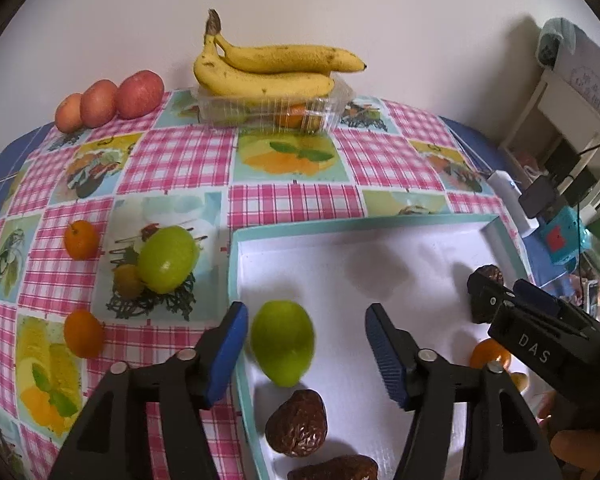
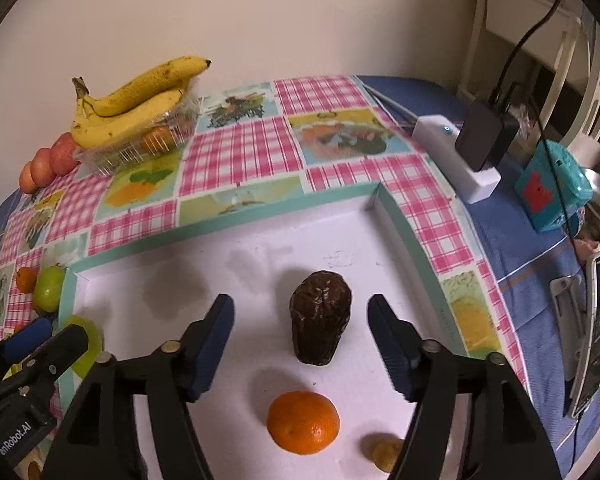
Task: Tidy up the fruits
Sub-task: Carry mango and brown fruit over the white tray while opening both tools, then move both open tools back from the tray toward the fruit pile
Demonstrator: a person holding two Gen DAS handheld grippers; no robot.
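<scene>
A white tray with a teal rim (image 1: 340, 226) (image 2: 268, 216) lies in front of both grippers. My left gripper (image 1: 306, 348) is open over its left side; a green fruit (image 1: 283, 342) rests inside the tray close to the left finger, untouched by the right finger. Two brown dates (image 1: 298, 424) lie nearer me. My right gripper (image 2: 302, 340) is open, with a dark date (image 2: 320, 318) on the tray floor between its fingers, apart from both. An orange (image 2: 303, 422) and a small yellow fruit (image 2: 384, 454) lie nearer. On the cloth sit another green fruit (image 1: 167, 259) and two small oranges (image 1: 81, 239).
Bananas (image 1: 268, 68) lie on a clear plastic box (image 1: 272, 110) at the back, with apples (image 1: 100, 102) to its left. A white power strip (image 2: 460, 156) with a black adapter (image 2: 486, 136), a teal box (image 2: 552, 192) and a phone (image 2: 592, 332) sit right of the tray.
</scene>
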